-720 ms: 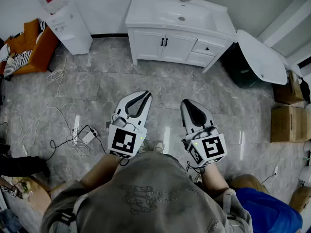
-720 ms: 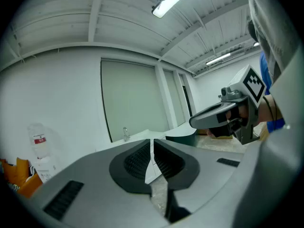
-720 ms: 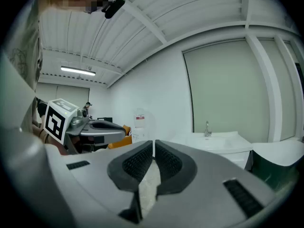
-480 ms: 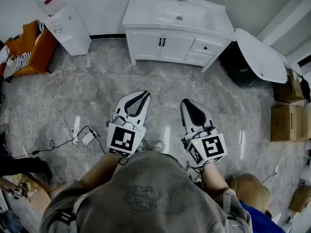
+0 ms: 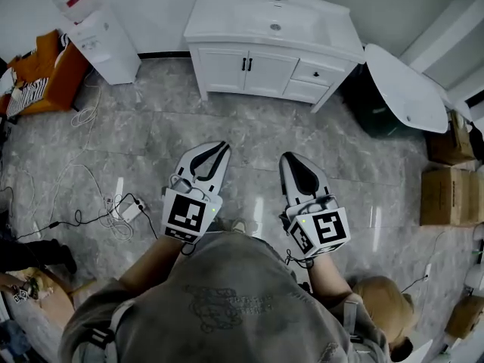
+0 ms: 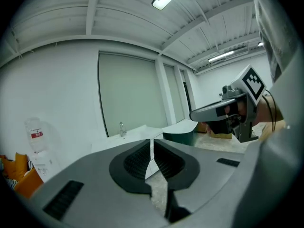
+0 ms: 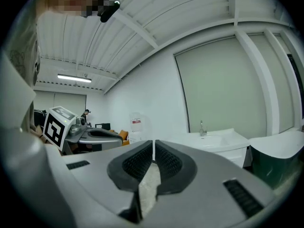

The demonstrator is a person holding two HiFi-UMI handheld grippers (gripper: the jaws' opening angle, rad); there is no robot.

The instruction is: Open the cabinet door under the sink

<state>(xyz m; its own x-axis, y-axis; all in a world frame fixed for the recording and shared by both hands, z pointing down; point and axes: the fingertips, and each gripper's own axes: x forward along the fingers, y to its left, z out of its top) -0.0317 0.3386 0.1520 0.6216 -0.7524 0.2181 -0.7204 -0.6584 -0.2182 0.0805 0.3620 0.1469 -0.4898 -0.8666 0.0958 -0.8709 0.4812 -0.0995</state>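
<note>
Left gripper (image 5: 218, 149) and right gripper (image 5: 290, 159): my fingers closed together, empty.
The cabinet door (image 5: 267, 75) under the sink (image 5: 274, 26) stands well beyond my fingertips; they mostly hide it in both gripper views.

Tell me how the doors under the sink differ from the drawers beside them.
The doors stand side by side; the drawers are stacked one above the other. Each door is tall; each drawer front is short. The doors carry dark upright handles where they meet; the top drawer has a small dark knob. Both doors and drawers are white and closed.
</note>
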